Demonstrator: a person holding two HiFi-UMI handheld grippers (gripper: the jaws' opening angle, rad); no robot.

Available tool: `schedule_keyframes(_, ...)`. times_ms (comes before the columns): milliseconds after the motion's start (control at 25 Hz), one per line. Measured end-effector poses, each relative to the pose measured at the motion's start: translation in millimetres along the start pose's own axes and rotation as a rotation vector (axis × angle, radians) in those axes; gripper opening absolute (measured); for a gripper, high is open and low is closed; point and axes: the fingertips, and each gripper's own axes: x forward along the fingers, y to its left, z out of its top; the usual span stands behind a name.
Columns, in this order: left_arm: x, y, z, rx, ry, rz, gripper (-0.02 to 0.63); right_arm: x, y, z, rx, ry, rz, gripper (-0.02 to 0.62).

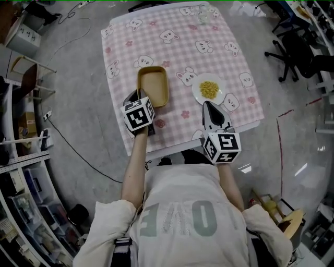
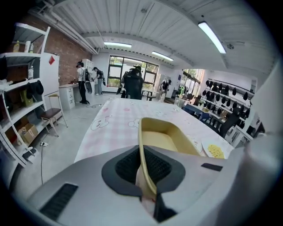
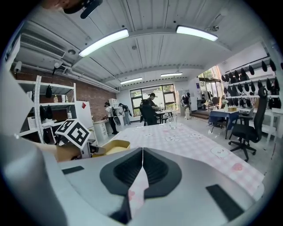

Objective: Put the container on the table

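The yellow container [image 1: 152, 86] sits at the desk's [image 1: 177, 49] near left part, resting on it or just above, its long axis running away from the person. The left gripper [image 2: 145, 172] pinches its near left wall. The right gripper [image 1: 209, 107], closed and empty, hangs well apart.

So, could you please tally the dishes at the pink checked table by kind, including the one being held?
yellow container: 1
white plate, with yellow food on it: 1
clear glass: 1
Total: 3
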Motion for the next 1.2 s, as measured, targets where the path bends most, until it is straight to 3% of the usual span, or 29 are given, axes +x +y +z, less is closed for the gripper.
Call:
schedule_keyframes(240,9,-4,-13,-0.021,0.056,0.007,0.035,-6,-11,-4,0.017,0.012,-0.022,0.029)
schedule_keyframes(640,15,-4,-18,-0.034,0.063,-0.005,0.038,-3,-8,-5,0.025,0.014,-0.006,0.029)
schedule_keyframes(680,15,-6,-17,-0.04,0.057,-0.013,0.052,-3,-8,-5,0.027,0.014,-0.005,0.029)
schedule_keyframes(720,14,-7,-17,-0.044,0.053,-0.021,0.125,-2,-7,-6,0.028,0.014,-0.004,0.029)
schedule_keyframes(760,14,-8,-17,-0.043,0.048,-0.026,0.155,-2,-7,-7,0.029,0.014,-0.002,0.029)
schedule_keyframes(1200,-2,-13,3,-0.022,-0.017,-0.022,0.163,1,-1,6,0.008,-0.016,0.029,0.029)
